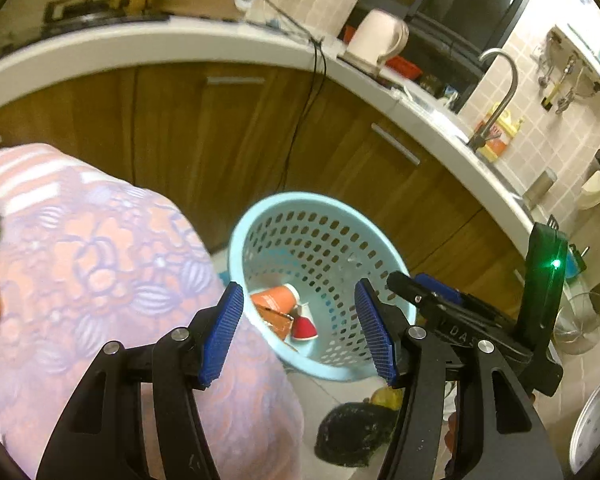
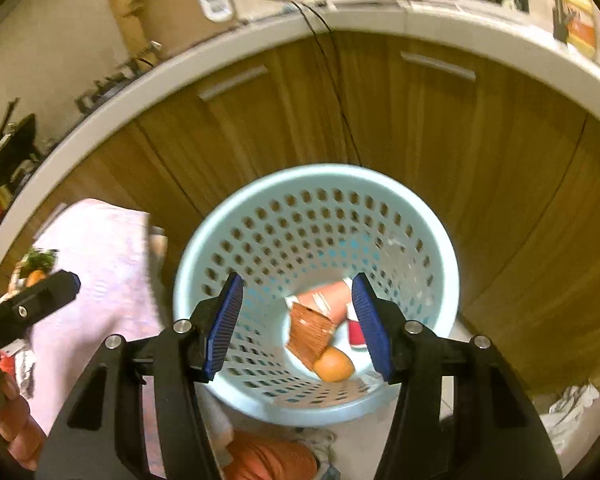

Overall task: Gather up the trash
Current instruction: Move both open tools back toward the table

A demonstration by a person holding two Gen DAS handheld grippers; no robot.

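From the left wrist, the left gripper point(image 1: 300, 332) hangs above the floor with its jaws standing well apart and nothing between them. Past them sits a pale blue perforated basket point(image 1: 332, 204) on the floor, against the wooden cabinets. Inside lie an orange cup point(image 1: 274, 298), a brown torn carton point(image 1: 278, 320) and a small red and white piece point(image 1: 304, 328). This view alone shows the pink patterned cloth point(image 1: 100, 264) at the left, the white kettle point(image 1: 378, 38) and tap point(image 1: 500, 92) on the surface, and the right gripper point(image 1: 428, 294) beside the basket's rim.

From the right wrist, the right gripper point(image 2: 298, 328) looks straight down into the basket point(image 2: 440, 240), jaws wide and empty. Only here does a round orange fruit point(image 2: 334, 365) show, touching the carton point(image 2: 310, 332) at the bottom; the cup point(image 2: 330, 298) is blurred.
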